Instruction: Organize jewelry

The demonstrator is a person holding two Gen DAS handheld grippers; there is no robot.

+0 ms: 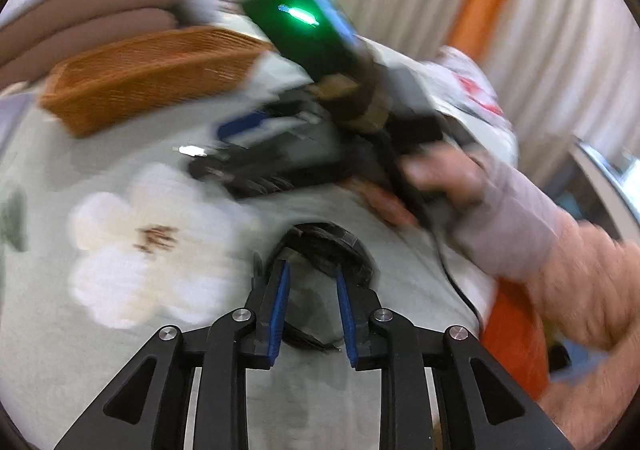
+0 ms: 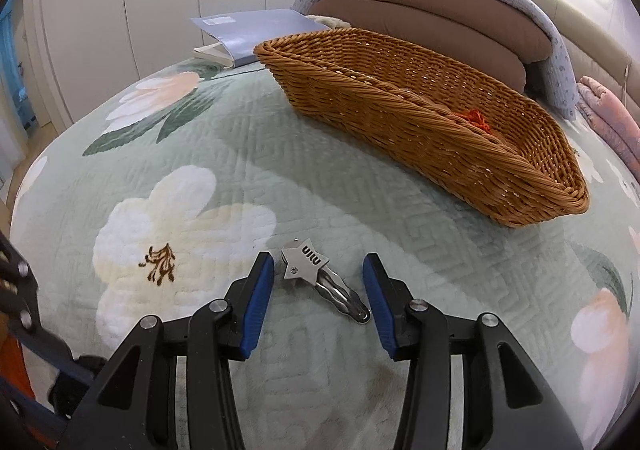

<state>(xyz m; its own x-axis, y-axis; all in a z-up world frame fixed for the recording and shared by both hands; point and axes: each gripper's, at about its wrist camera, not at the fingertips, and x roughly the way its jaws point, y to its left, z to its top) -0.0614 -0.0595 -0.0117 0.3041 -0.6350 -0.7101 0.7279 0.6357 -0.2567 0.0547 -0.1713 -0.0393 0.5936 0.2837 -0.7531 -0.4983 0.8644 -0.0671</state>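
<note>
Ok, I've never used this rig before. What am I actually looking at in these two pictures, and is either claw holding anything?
There is no robot here. A person holds a two-finger gripper in each hand, and each picture comes from a fisheye camera on one gripper, looking along its blue-padded fingers.

The right wrist view shows the right gripper open over a flowered quilt. A silver star hair clip lies loose between its jaws. Behind it stands a wicker basket with something orange inside.

The left wrist view is blurred. The left gripper has its pads apart, and a dark loop lies at its tips. Nothing looks pinched between the pads, though the blur hides detail. Further off, the person's right hand holds the other gripper.
</note>
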